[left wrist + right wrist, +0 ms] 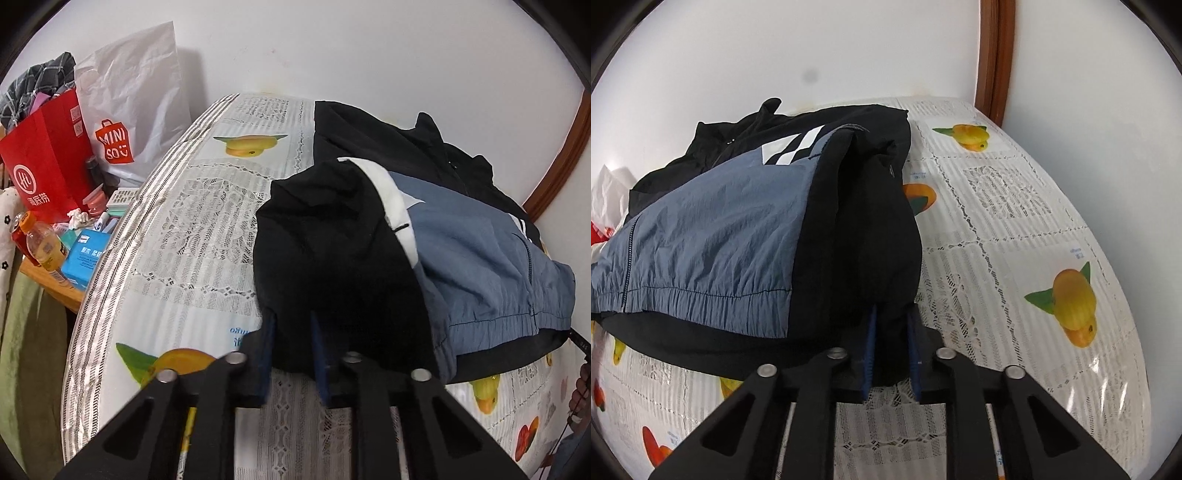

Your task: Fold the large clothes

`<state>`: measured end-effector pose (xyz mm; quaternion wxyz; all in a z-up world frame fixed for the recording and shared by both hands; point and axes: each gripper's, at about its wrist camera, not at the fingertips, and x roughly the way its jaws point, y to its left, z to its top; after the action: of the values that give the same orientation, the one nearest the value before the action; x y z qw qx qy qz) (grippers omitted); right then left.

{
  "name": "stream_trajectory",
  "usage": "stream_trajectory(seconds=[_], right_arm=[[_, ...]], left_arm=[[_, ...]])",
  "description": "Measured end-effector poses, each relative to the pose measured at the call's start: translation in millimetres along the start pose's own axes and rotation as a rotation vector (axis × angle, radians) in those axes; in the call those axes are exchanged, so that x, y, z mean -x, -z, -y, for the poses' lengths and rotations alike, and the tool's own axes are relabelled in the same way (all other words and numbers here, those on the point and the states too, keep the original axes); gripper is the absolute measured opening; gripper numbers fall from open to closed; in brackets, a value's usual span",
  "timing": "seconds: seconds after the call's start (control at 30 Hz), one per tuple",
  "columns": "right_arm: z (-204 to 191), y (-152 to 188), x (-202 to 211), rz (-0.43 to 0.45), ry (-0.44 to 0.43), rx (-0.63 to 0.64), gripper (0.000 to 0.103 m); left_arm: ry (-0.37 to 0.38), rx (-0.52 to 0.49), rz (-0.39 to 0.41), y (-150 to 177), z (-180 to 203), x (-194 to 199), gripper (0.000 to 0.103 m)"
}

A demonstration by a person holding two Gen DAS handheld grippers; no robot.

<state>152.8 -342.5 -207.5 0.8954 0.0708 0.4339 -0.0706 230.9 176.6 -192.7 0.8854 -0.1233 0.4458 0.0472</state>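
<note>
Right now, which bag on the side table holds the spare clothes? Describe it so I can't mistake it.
Look left of the table's lace-and-fruit cloth to the cluttered wooden side table. Two bags stand at its back against the wall. The one you want is the red paper bag with dark checked fabric spilling from its top, not the white plastic Miniso bag to its right.

The white plastic bag (136,99) by the wall has a red shopping-bag sign on it with the word "MINISO" in white letters. The red paper bag (44,162) next to it has a white ring sign with Chinese words under it, which look like "海底捞". The blue box (83,258) and the bottle (42,243) with the orange cap have labels too, and the tablecloth (192,229) has small blue print, but those words are too small to read.
</note>
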Motion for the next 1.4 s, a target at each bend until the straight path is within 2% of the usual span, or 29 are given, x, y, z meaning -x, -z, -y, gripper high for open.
stream_trajectory(seconds=[0.23, 0.77, 0.9, 1.03, 1.13, 1.2, 1.23, 1.27, 1.33, 1.4], right_arm=[[-3, 2, 14, 0.024, 0.008, 0.025, 0.005], [10, 30, 38, 0.017, -0.012, 0.017, 0.007], [18, 32, 39, 0.006, 0.026, 0.024, 0.008], [24, 35, 53, 0.019, 0.120, 0.031, 0.008], [21, 33, 70, 0.059, 0.110, 0.035, 0.009], [15, 29, 77, 0.084, 0.091, 0.043, 0.013], [10, 28, 80, 0.095, 0.073, 0.046, 0.018], [5, 25, 83, 0.102, 0.044, 0.047, 0.027], [-4, 20, 85, 0.119, -0.015, 0.049, 0.037], [-14, 16, 84, 0.139, -0.054, 0.055, 0.041]], left_arm=[[0.006, -0.012, 0.011, 10, 3, 18, 0.007], [0.023, -0.019, -0.020, 72, 0, 60, 0.007], [0.007, -0.032, -0.024, 78, 1, 67, 0.010], [0.012, -0.033, -0.009, 77, 0, 81, 0.012], [0.032, -0.024, 0.016, 74, 1, 92, 0.015], [0.062, -0.019, 0.038, 71, 5, 99, 0.029], [0.080, -0.022, 0.049, 70, 9, 102, 0.032], [0.089, -0.027, 0.054, 70, 11, 104, 0.034], [0.098, -0.043, 0.061, 68, 20, 105, 0.034], [0.124, -0.049, 0.059, 67, 27, 104, 0.037]])
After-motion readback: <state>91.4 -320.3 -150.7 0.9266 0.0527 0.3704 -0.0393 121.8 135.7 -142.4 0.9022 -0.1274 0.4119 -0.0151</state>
